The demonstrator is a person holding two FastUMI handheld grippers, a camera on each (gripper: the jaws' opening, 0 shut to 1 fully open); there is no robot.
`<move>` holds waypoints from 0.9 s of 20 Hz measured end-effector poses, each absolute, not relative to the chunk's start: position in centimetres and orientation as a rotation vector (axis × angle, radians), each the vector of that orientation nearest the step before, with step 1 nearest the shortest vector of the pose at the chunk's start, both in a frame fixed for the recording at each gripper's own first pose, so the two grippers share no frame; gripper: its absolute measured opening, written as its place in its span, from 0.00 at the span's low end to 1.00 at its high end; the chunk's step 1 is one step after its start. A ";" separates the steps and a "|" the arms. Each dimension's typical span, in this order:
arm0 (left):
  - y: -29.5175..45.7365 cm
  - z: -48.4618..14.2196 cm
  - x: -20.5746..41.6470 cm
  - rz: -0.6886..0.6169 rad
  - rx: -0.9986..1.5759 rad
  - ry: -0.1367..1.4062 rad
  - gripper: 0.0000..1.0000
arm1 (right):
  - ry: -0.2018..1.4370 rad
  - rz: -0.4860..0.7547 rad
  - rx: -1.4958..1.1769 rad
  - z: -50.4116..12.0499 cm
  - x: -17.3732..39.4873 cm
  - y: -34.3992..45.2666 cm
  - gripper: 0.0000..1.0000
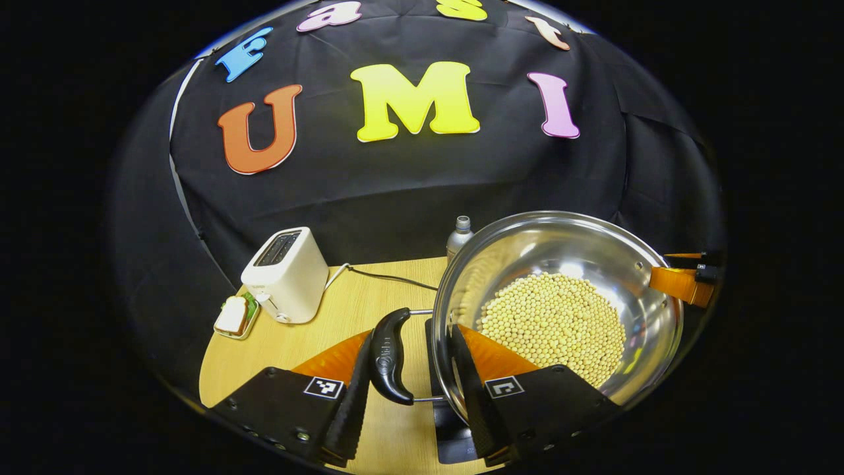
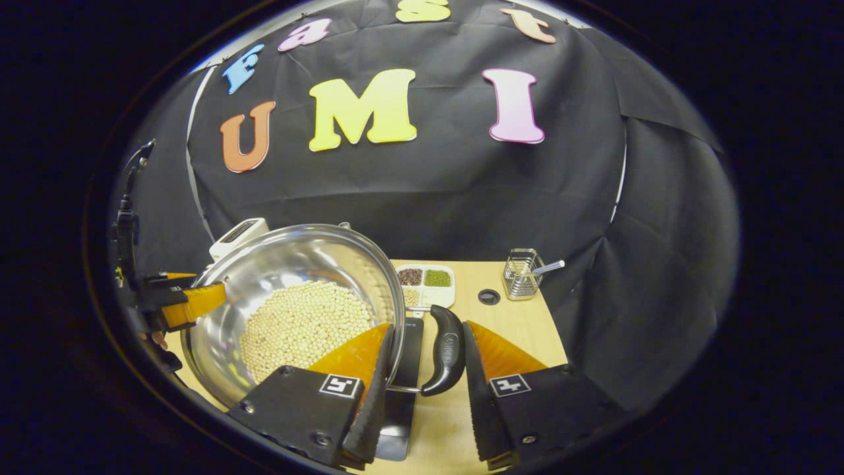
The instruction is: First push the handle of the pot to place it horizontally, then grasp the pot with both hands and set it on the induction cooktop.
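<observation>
Left gripper view is showing the left gripper bracketing one pot handle, jaws apart; the right gripper likewise. The bean-filled steel pot, over the induction cooktop, is looking heavy and slippery.

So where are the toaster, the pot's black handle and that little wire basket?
toaster [image 1: 285,274], left gripper view, on its white side wall.
black handle [image 1: 389,356], left gripper view, on the middle of the grip.
wire basket [image 2: 521,276], right gripper view, on its front mesh.
</observation>
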State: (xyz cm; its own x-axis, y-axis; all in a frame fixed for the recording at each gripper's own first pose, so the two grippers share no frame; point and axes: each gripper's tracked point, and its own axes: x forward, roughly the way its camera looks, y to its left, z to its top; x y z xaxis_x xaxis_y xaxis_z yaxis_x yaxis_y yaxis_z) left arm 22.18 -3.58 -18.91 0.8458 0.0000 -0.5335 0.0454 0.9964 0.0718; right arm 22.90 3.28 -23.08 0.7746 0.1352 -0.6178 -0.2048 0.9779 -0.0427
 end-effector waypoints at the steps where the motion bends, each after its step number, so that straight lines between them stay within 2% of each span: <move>1: -3.5 -19.4 22.3 -0.022 0.081 0.566 0.63 | 0.663 0.186 -0.110 -23.5 23.2 3.3 0.58; 10: -3.2 -25.7 24.5 -0.030 0.048 0.631 0.63 | 0.667 0.190 -0.158 -29.2 25.4 3.4 0.58; 18: -3.0 -30.3 25.4 -0.024 0.043 0.690 0.63 | 0.739 0.189 -0.113 -34.6 26.2 3.6 0.55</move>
State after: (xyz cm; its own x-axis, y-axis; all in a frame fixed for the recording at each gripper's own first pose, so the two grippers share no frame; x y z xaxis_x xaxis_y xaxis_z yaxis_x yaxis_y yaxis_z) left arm 25.36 -2.97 -30.25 0.7711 -0.0081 -0.6367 0.0364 0.9988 0.0313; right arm 26.23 3.61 -34.63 0.7229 0.1314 -0.6784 -0.2108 0.9769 -0.0354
